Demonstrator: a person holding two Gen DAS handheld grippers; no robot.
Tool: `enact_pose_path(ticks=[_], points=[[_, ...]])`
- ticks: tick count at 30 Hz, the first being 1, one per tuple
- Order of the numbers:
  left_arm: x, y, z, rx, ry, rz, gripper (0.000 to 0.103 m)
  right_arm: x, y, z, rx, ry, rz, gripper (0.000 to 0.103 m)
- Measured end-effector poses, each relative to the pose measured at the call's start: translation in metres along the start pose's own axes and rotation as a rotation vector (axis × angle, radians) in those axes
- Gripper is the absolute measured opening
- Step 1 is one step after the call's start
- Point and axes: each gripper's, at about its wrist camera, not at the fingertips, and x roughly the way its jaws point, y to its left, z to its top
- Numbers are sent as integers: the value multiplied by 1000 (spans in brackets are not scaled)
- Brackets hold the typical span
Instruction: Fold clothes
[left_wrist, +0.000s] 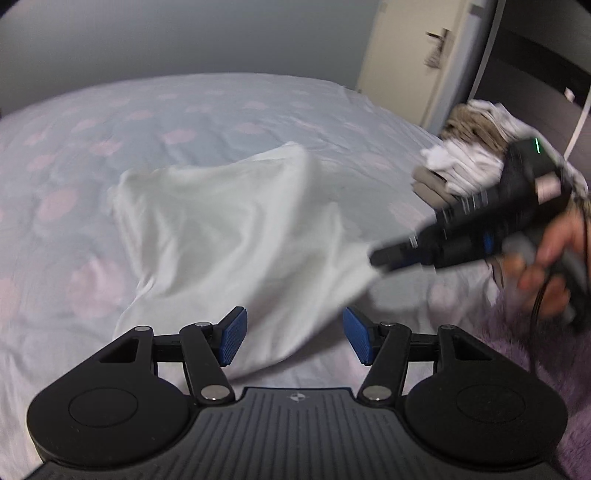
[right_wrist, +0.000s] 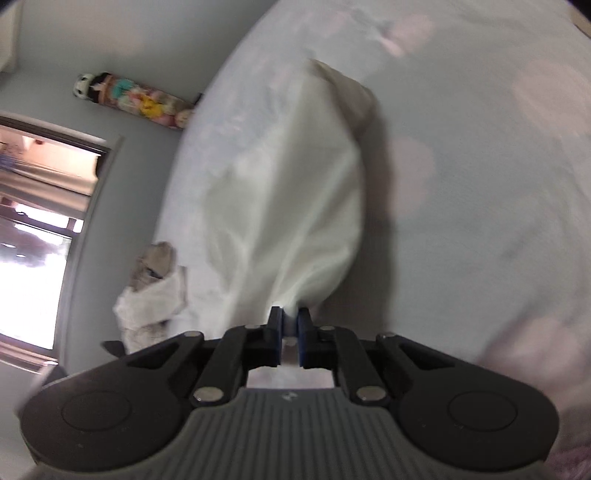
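with right gripper (right_wrist: 290, 325) clamped on a corner of the white garment (left_wrist: 229, 221) half lifted off the bed (left_wrist: 184, 107), bring the released, empty left gripper (left_wrist: 291, 339) to the near edge, pinch, pull taut
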Motion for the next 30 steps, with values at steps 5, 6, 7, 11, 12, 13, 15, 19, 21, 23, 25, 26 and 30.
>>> enact_pose_path(ticks=[5,6,7,11,12,13,15,19,21,23,25,26,30], points=[[6,-20,1,54,-58,34,58,-4,41,16,-58,3,27,9],[9,-23,1,64,-58,44,58,-5,49,19,-70,4,34,9],[12,-24,1,74,-54,65,58,-6,55,20,-80,6,39,9],[25,-26,2,112,-30,159,53,-10,75,23,-105,9,57,9],[27,-25,2,112,-24,171,41,-11,76,23,-102,8,61,9],[30,-23,2,110,-16,181,35,-11,76,23,-98,7,64,9],[33,-19,2,113,-12,193,17,-14,71,22,-91,7,64,9],[37,-9,6,92,-12,162,5,-11,62,21,-74,6,39,9],[37,-7,10,93,-2,146,4,-12,60,22,-106,2,5,10],[37,-5,14,99,10,132,4,-14,61,22,-160,2,-35,14],[37,-4,18,109,26,120,3,-19,70,20,-275,3,-85,20],[37,-4,20,114,33,115,3,-22,77,17,-352,2,-111,23],[38,0,28,112,55,97,3,-32,103,0,-662,-9,-227,29]])
